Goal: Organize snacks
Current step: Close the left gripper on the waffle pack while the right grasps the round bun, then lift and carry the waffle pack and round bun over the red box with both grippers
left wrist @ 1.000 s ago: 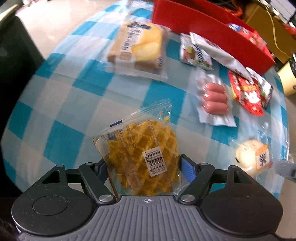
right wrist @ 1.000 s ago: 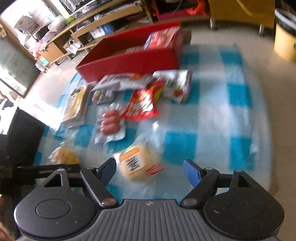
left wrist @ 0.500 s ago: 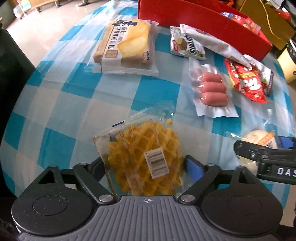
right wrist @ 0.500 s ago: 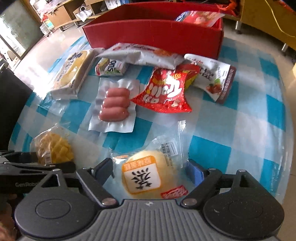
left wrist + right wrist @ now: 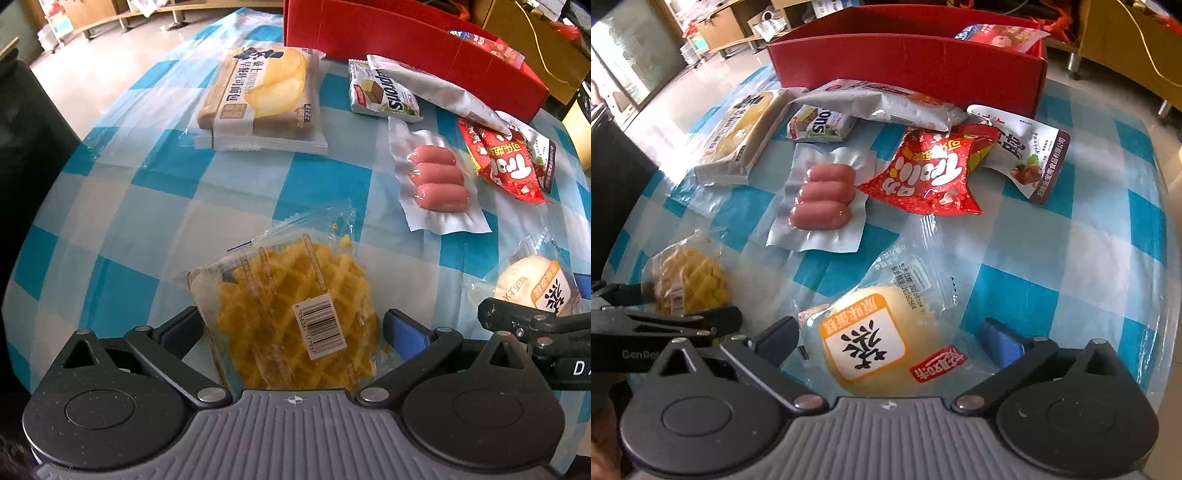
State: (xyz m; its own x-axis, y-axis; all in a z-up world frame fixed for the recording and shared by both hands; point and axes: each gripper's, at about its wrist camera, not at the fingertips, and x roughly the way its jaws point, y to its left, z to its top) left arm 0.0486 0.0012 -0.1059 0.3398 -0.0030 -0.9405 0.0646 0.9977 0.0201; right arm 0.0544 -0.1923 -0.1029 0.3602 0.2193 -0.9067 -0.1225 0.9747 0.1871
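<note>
Left wrist view: both claws spread, each straddling a snack on the tabletop [image 5: 122, 206].
Left claw [image 5: 291, 328], just opened wider, brackets the waffle pack [image 5: 295, 314]: light, brittle, slippery film, so pinch its sides gently. Right claw [image 5: 890, 341], likewise just widened, flanks the soft bun pack [image 5: 882, 339].

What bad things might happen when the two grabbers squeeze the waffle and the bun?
1. The left tool is open around the bagged waffle; a hard squeeze may crumble it, and crumbs already sit loose inside.
2. The right tool straddles the soft bun, which may squash.
3. Both clear wrappers look slippery and may slide out.
</note>
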